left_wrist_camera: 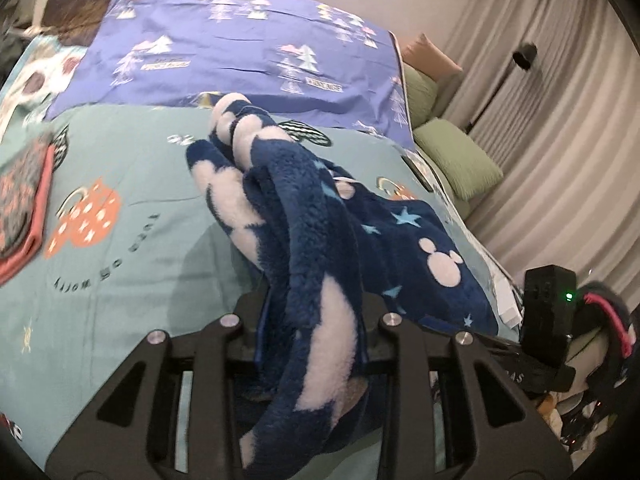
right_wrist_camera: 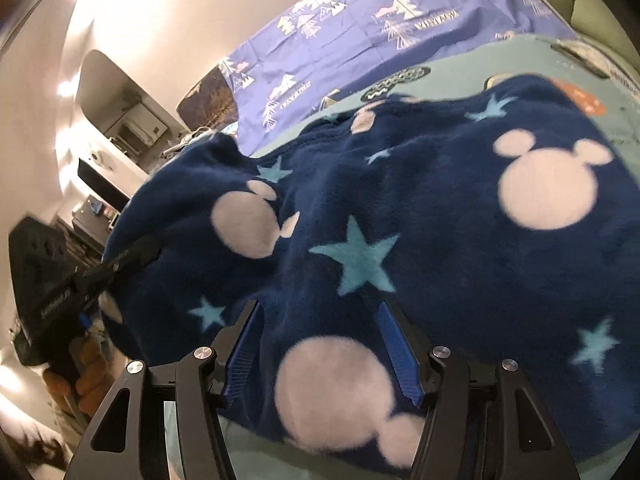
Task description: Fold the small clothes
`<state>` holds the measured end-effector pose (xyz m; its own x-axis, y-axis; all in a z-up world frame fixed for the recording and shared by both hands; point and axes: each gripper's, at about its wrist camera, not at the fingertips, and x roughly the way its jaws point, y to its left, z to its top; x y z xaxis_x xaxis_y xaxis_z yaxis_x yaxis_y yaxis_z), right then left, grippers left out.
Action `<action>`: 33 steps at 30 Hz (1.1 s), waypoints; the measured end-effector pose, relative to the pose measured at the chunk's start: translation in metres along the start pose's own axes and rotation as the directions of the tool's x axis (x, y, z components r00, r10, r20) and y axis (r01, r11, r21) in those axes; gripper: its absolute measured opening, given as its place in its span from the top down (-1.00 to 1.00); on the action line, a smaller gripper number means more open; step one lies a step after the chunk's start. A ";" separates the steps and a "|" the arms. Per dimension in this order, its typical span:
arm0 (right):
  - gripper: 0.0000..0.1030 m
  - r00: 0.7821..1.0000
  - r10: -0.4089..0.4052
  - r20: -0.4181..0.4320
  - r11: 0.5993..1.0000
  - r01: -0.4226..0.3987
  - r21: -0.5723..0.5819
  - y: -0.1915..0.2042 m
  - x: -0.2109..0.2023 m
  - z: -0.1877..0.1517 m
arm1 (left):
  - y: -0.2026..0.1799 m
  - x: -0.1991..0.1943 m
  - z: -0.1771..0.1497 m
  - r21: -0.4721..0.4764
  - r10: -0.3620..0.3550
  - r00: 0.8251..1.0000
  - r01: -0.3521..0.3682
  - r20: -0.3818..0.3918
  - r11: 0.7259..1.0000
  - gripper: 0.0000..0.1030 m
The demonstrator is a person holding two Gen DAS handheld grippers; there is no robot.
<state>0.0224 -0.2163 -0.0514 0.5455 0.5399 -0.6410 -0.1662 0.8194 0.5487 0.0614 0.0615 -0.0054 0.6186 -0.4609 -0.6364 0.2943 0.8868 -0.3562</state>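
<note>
A navy fleece garment [left_wrist_camera: 304, 184] with pink mouse heads and blue stars is lifted off the teal bedspread [left_wrist_camera: 120, 240]. In the left wrist view, one bunched edge of it runs between the fingers of my left gripper [left_wrist_camera: 312, 312], which is shut on it. The rest drapes down to the right onto the bed. In the right wrist view the same garment [right_wrist_camera: 440, 240] fills the frame. My right gripper [right_wrist_camera: 320, 332] has its blue pads pressed on a thick fold of it. The left gripper's fingers [right_wrist_camera: 128, 256] hold the cloth at its left edge.
A purple sheet with tree prints [left_wrist_camera: 240, 48] covers the far half of the bed. A folded pink-edged cloth [left_wrist_camera: 20, 208] lies at the left. Green pillows [left_wrist_camera: 456, 156] and pale curtains [left_wrist_camera: 560, 120] stand beyond the bed's right edge. Shelves with clutter [right_wrist_camera: 120, 128] are at the left.
</note>
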 end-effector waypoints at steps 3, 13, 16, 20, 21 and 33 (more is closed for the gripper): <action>-0.19 0.998 -0.039 0.043 0.999 0.040 -0.029 -0.004 -0.021 -0.001 | -0.025 0.009 0.004 0.044 0.015 1.000 -0.015 -0.011 0.999 0.34; -0.21 0.996 0.014 0.092 0.998 -0.008 -0.065 -0.028 -0.067 -0.003 | -0.093 0.056 0.012 0.169 0.113 0.984 -0.089 -0.138 0.982 0.34; -0.21 0.999 0.024 0.047 0.989 -0.016 -0.149 -0.016 -0.059 -0.018 | -0.107 0.074 0.027 0.208 0.171 0.956 -0.122 -0.238 0.971 0.34; -0.24 0.998 0.060 0.010 0.976 -0.056 -0.211 0.002 -0.049 -0.041 | -0.122 0.093 0.042 0.246 0.220 0.915 -0.140 -0.338 0.959 0.33; -0.26 0.997 0.074 0.007 0.974 -0.070 -0.214 0.006 -0.046 -0.045 | -0.125 0.097 0.043 0.248 0.221 0.909 -0.137 -0.354 0.959 0.33; -0.60 0.995 0.078 0.069 0.967 -0.059 -0.247 0.059 -0.027 -0.046 | -0.121 0.112 0.056 0.182 0.141 0.851 -0.055 -0.505 0.982 0.24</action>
<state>-0.0399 -0.1733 -0.0266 0.5862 0.5878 -0.5575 -0.3958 0.8082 0.4360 0.1356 -0.0956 0.0048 0.1999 -0.2836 -0.9379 0.3876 0.9020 -0.1901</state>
